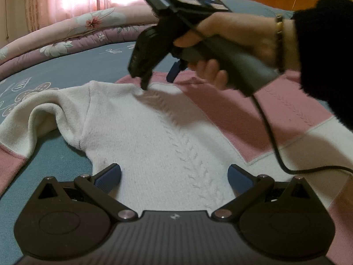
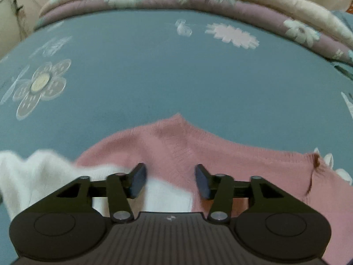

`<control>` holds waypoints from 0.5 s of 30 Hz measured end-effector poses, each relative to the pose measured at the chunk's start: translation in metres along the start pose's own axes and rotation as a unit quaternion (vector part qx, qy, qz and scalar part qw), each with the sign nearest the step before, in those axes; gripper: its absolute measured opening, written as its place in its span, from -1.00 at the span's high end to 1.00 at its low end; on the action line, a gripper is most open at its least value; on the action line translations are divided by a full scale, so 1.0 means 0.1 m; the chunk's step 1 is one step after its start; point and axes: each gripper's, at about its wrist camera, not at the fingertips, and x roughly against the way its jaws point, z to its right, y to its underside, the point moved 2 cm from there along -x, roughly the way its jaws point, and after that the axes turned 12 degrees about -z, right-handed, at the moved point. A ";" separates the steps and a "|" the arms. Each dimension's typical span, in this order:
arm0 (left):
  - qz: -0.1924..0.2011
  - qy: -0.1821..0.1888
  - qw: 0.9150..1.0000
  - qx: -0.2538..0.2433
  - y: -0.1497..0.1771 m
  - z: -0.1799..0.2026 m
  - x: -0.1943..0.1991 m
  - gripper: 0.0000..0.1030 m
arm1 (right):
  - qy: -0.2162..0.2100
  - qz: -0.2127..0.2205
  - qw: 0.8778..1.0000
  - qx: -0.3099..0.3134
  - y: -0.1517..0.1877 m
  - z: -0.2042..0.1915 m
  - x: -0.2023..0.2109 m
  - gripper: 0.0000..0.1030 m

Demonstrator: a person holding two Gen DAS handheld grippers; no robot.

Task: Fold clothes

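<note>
The sweater (image 1: 167,137), white and pink cable knit, lies spread on the bed (image 1: 72,70), just ahead of and below both grippers. The left gripper (image 1: 174,177) hovers over the white body panel with its jaws wide apart and nothing between them; a white sleeve (image 1: 33,119) humps up to its left, its pink cuff running off the frame edge. The right gripper (image 2: 170,181) sits farther up the garment, held in a hand (image 1: 240,42), jaws parted with no cloth pinched between the pads. In its own view the pink edge lies right under and ahead of the fingertips, the white part to its left. From the left view one fingertip looks to be touching or almost touching the knit near the white-pink seam; which one, the blur hides.

The step appears to be a release and re-grip on the way to a fold. To do it well, the right gripper should clear the fabric straight up so the soft knit does not drag or wrinkle. Then pick a firm spot such as a shoulder seam or hem edge, not the loose middle. The left gripper could take the matching edge nearest it, so both lift evenly. The humped sleeve needs flattening or folding in first, or it will bulge under the fold. The cable (image 1: 271,137) trailing across the pink panel should stay off the cloth.
</note>
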 end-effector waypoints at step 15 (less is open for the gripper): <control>0.000 0.000 1.000 0.000 -0.01 0.00 0.00 -0.99 | 0.027 0.084 0.996 -0.032 0.40 0.31 1.93 -0.75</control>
